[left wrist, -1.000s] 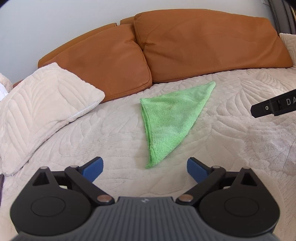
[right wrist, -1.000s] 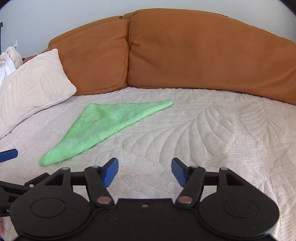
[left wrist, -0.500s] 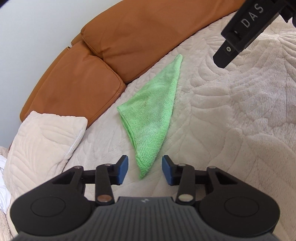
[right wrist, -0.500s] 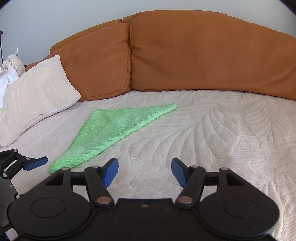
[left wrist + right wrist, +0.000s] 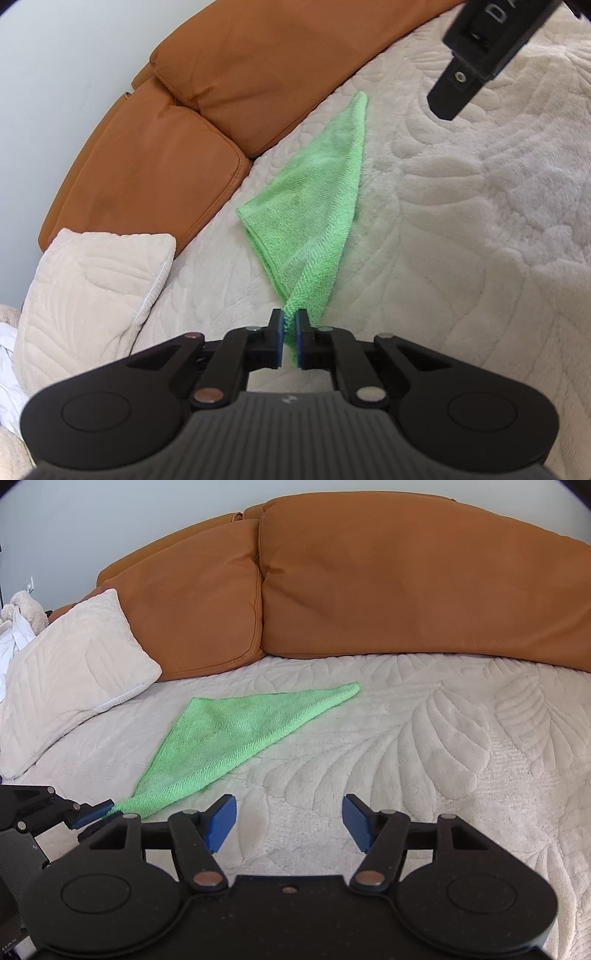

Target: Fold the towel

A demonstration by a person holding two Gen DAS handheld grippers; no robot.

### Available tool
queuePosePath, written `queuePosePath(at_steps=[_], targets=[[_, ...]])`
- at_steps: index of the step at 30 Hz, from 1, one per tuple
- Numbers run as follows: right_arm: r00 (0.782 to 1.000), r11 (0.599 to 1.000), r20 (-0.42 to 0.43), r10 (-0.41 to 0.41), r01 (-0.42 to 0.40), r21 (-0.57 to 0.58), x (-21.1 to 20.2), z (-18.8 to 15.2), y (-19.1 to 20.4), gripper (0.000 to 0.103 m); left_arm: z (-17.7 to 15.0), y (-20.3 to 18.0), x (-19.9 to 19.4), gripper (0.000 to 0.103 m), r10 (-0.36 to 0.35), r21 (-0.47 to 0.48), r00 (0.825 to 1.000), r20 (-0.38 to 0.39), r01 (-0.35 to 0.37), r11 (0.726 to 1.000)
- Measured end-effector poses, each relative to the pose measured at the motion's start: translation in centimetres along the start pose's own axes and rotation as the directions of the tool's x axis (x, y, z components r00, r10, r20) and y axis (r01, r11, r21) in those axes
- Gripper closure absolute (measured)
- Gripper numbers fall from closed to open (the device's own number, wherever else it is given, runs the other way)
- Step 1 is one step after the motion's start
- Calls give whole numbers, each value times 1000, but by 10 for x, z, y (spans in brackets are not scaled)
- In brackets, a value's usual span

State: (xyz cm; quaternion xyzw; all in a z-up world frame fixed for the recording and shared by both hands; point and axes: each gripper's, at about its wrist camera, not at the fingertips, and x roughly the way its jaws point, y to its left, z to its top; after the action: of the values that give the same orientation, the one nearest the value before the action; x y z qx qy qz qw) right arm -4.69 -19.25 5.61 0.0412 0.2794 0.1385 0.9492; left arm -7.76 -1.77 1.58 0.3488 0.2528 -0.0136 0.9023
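Where the blue pads of the left gripper (image 5: 290, 338) meet, they are pressed together on the near corner of the green towel (image 5: 314, 218), with a thin strip of green cloth showing between them and the tip lifted slightly off the bedspread. From that pinched corner the towel, folded into a long triangle, runs away across the cream quilted bedspread (image 5: 461, 229), its far point lying close to the foot of the orange cushions (image 5: 192, 122). Seen from the right wrist, the right gripper (image 5: 289, 821) hovers over bare bedspread with its fingers (image 5: 221, 823) spread apart and nothing between them; the towel's near corner lies off to its left, where the left gripper's blue tips clamp it. Part of the right gripper's black body appears in the upper right corner of the left wrist view, above the bedspread and apart from the towel. A cream quilted pillow (image 5: 70, 675) leans at the left end of the cushions, well clear of the towel, and beyond it some white cloth and a pale plush toy (image 5: 26, 613) sit at the edge of view.
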Motion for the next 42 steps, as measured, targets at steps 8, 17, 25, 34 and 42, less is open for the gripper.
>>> queuePosePath(at_steps=[8,17,25,34,42], targets=[[999,997,43,-11,15,-74,7,34,-4,39,33,20,-1,97,-3,-87,997,81,10,996],[995,997,-85,-56,60,39,40,43,-32,39,77,34,17,97,-67,-178,988,140,91,980],[989,981,-150,-3,32,192,48,41,-44,39,111,29,46,97,-121,-224,971,207,168,960],[984,960,-176,-34,81,267,54,41,-57,39,151,15,87,97,-224,-272,943,246,288,918],[981,967,-179,-79,119,224,54,40,-62,39,170,0,113,97,-313,-298,914,258,384,874]])
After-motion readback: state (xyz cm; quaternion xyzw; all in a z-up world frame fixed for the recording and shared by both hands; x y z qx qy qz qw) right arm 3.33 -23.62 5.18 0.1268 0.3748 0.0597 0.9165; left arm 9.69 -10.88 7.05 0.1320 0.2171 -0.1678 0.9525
